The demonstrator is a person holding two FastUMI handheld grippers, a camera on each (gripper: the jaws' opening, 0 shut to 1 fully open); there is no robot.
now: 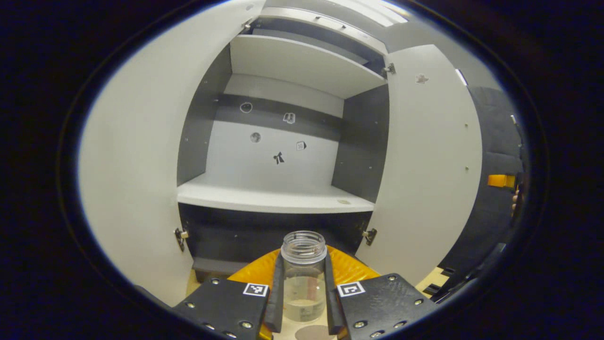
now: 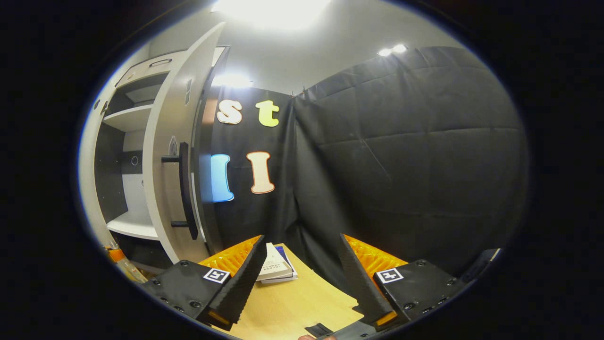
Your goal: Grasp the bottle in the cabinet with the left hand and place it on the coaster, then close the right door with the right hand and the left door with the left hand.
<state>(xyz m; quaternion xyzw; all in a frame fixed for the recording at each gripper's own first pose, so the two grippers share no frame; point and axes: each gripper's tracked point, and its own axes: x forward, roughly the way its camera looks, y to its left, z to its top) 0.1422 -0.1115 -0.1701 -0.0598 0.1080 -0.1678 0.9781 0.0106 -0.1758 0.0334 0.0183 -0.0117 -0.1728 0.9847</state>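
Bottle, clear plastic and uncapped, sits pinched upright between the left gripper fingers, out of the white cabinet, low over a round coaster. Both doors hang open; the right gripper waits, fingers spread, over the wooden table.

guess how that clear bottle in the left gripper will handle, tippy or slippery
The bottle looks like smooth clear plastic, so probably a bit slippery between the left gripper fingers. It seems nearly empty, so likely light. Tall and narrow with no cap, it may tip easily when set down.
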